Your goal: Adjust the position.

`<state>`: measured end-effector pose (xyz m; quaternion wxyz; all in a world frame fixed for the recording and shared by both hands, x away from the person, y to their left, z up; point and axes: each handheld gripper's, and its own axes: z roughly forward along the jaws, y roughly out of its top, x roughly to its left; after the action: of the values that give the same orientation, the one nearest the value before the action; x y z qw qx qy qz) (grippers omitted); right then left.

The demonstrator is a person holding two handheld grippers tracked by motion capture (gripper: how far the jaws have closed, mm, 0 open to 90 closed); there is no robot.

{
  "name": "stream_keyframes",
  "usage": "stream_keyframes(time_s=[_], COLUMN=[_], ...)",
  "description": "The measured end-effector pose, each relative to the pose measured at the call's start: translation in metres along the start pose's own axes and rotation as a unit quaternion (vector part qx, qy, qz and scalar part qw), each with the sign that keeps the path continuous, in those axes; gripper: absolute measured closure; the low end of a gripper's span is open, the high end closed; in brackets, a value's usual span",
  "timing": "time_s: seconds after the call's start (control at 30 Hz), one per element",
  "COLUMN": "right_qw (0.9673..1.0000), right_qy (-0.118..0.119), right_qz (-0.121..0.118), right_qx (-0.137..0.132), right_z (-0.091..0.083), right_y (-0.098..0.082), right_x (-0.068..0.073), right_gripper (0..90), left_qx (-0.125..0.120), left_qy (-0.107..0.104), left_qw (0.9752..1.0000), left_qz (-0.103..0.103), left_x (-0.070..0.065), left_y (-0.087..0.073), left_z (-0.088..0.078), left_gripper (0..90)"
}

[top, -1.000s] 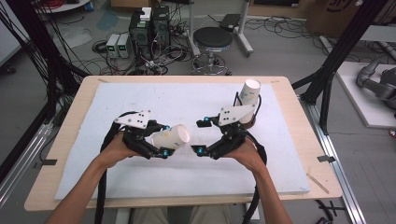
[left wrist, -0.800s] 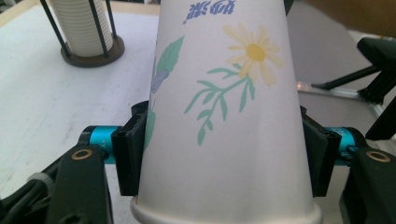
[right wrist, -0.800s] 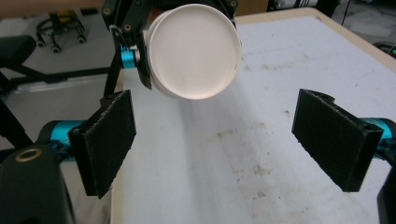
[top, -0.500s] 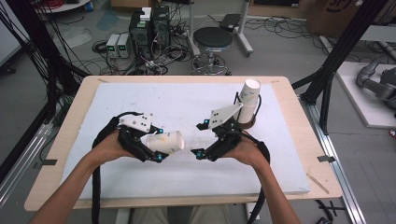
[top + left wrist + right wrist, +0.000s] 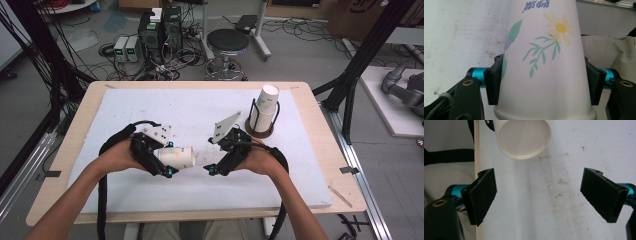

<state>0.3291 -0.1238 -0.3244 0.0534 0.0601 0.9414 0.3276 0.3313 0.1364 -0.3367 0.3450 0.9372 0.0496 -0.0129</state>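
Holding a paper cup point(image 5: 178, 157) sideways in my left gripper point(image 5: 170, 161), jaws pinched on its wall near the rim; left gripper view shows both pads pressed flat against the cup point(image 5: 544, 62), flower print facing the camera. Cup is lifted just above the white mat point(image 5: 200, 115), closed bottom pointing at my right gripper point(image 5: 212, 162). Right gripper jaws spread wide, nothing between the pads point(image 5: 482, 195); in the right gripper view the cup's bottom point(image 5: 521, 137) sits just past them, apart, no contact. Stack of cups point(image 5: 264, 107) stands upright in a black wire holder point(image 5: 260, 131) on the mat, beyond my right hand, well apart from the held cup
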Motion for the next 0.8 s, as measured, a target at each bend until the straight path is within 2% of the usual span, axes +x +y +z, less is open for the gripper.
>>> stream_keyframes(time_s=[0.03,0.17,0.4,0.8], right_qw=[1.0,0.9998,0.9994,0.9988], right_qy=[0.005,0.006,0.007,0.015], right_qz=[0.0,-0.004,-0.01,-0.02], right_qx=[0.004,0.017,0.033,0.043], right_z=[0.001,0.004,0.006,0.014], right_y=[0.0,0.002,0.005,0.007], right_x=[0.0,0.0,0.0,-0.001], right_gripper=[13.9,13.9,13.9,14.0], left_qx=[-0.004,0.011,0.036,0.037], left_qy=[0.001,0.006,0.005,0.003], left_qw=[1.0,0.9999,0.9993,0.9992], left_qz=[-0.004,-0.005,0.004,0.011], left_x=[-0.001,-0.001,-0.001,-0.003], left_y=[0.001,0.004,0.008,0.019], left_z=[0.001,0.002,0.006,0.017], left_gripper=[32.4,32.6,32.7,32.9])
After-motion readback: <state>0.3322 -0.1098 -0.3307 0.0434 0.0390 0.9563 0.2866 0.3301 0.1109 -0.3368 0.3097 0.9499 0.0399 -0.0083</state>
